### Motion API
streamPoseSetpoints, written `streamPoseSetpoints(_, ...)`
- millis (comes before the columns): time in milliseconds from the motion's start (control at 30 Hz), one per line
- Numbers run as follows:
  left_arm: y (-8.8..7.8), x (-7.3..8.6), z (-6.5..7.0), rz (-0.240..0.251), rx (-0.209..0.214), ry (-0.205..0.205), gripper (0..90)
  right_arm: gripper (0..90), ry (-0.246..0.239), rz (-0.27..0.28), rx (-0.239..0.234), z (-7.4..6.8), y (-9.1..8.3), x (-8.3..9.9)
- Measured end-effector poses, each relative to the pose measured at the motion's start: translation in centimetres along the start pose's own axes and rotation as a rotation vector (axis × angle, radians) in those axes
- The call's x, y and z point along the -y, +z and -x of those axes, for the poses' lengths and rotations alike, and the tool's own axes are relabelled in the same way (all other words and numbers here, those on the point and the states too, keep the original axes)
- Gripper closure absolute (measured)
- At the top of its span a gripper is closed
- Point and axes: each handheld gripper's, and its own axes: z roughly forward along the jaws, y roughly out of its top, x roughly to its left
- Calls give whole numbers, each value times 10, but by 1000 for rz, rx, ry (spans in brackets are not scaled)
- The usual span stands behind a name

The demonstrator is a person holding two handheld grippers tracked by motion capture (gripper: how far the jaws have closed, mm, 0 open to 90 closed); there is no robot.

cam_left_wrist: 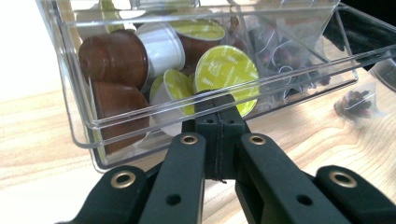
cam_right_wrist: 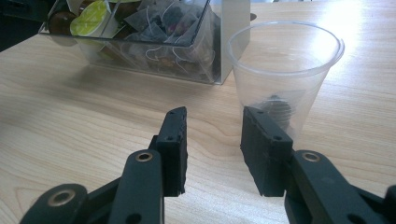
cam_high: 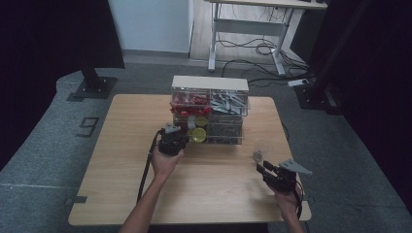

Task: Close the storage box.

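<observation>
Black jaws of the left claw point(cam_left_wrist: 219, 135) stand pressed together, clenched on nothing that I can make out, their tips right at the front lip of the pulled-out clear drawer point(cam_left_wrist: 140, 123) of the organizer point(cam_high: 210, 109). Just beyond that lip, up and slightly right of the tips, lies a coffee capsule with a lime-green lid point(cam_left_wrist: 227, 77), lid facing the claw, among brown and white capsules point(cam_left_wrist: 114, 56); the drawer's neighbouring compartment holds tea bags point(cam_left_wrist: 289, 56). Reaching a capsule would likely call for the jaws to part and go over the lip. Well to the right of the organizer on the table point(cam_high: 218, 174), the right claw point(cam_right_wrist: 212, 149) is released, jaws apart and empty, with a clear plastic cup point(cam_right_wrist: 285, 70) upright just ahead of its right jaw, something dark at its bottom
</observation>
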Motion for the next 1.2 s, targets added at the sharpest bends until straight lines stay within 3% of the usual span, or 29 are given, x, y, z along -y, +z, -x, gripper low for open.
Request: streamPoseSetpoints(1200, 14, 23, -4, -52, 11, -22, 900, 602, -5, -25, -1, -1, 4, 5)
